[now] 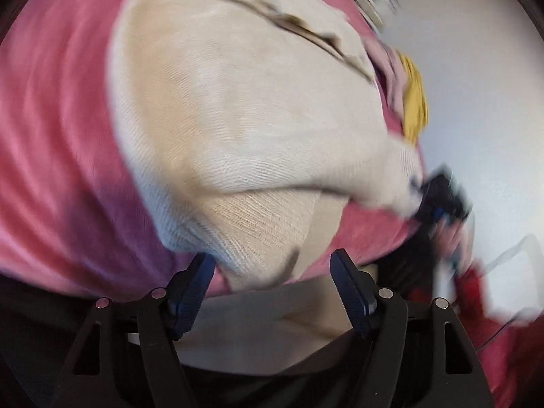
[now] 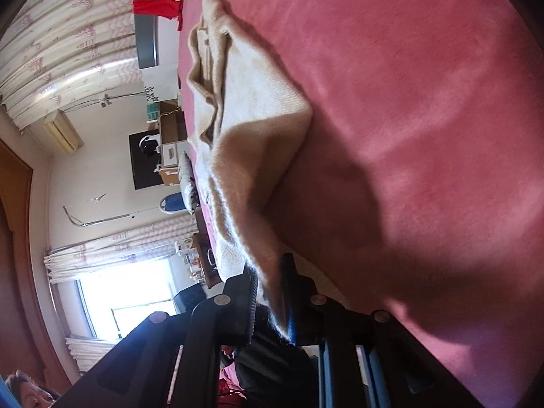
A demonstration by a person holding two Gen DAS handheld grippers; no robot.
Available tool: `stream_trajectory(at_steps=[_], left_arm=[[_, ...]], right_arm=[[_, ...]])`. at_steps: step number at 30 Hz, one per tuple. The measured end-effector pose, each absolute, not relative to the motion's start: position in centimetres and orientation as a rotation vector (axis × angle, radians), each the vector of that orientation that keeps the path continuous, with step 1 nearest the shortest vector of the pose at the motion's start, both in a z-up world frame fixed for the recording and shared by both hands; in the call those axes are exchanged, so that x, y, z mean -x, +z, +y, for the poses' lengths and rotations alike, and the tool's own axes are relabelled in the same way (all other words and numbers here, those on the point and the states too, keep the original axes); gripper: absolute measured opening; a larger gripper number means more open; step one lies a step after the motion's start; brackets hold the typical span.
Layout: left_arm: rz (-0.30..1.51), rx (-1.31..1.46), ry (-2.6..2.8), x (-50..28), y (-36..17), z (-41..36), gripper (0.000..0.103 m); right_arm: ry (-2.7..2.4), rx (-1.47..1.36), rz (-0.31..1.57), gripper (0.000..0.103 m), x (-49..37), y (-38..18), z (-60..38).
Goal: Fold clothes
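A cream knitted sweater point(image 1: 238, 108) lies on a pink bed cover point(image 1: 51, 136). My left gripper point(image 1: 272, 265) is open, its jaws wide apart just before the sweater's near edge, holding nothing. The view is blurred by motion. In the right wrist view the same sweater point(image 2: 251, 102) lies partly folded on the pink cover point(image 2: 408, 102). My right gripper point(image 2: 268, 272) is shut on a corner of the sweater and lifts it off the bed. The right gripper point(image 1: 438, 200) also shows at the sweater's right corner in the left wrist view.
A yellow garment point(image 1: 414, 102) lies at the bed's far edge. A red garment point(image 2: 156, 6) hangs by the curtains point(image 2: 68, 34). A window point(image 2: 125, 292), boxes point(image 2: 170, 142) and a wall unit point(image 2: 63, 136) lie beyond the bed.
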State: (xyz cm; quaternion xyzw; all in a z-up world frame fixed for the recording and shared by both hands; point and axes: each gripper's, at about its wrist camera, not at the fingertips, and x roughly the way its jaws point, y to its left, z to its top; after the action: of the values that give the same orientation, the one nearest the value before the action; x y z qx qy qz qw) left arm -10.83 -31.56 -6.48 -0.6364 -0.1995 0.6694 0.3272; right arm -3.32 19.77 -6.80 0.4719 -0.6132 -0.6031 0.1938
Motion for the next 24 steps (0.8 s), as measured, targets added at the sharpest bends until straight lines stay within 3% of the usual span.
stream_trajectory(at_steps=[2,11,12,13,14,15,24], left_arm=[[-0.759,1.672,1.773,10.8,-7.5,-32.2,0.074],[-1.237,1.531,1.743,8.8,-10.2,-32.8,0.073],[-1.256,1.523,1.725,8.6,-10.4,-32.5,0.065],[-1.256,1.527,1.703,8.5,-10.6,-32.0,0.036],[-1.255,1.542,1.692,8.4,-10.8,-31.7,0.017],[-1.250,1.575,1.695,8.2,-11.1,-31.2,0.006],[-1.285,1.573,1.643,7.3,-10.8,-30.5,0.006]], right_arm=[[-1.685,-1.316,-1.715,0.014,3.4,-6.8,19.6],[-1.657,-1.302,-1.738,0.014,4.0,-7.3,19.4],[-1.658,-1.300,-1.739,0.014,4.1,-7.2,19.4],[-1.659,-1.296,-1.739,0.014,4.1,-7.1,19.3],[-1.658,-1.293,-1.738,0.014,4.1,-7.1,19.3],[-1.660,-1.292,-1.738,0.014,4.2,-7.0,19.3],[-1.717,-1.298,-1.705,0.013,4.2,-6.4,19.8]])
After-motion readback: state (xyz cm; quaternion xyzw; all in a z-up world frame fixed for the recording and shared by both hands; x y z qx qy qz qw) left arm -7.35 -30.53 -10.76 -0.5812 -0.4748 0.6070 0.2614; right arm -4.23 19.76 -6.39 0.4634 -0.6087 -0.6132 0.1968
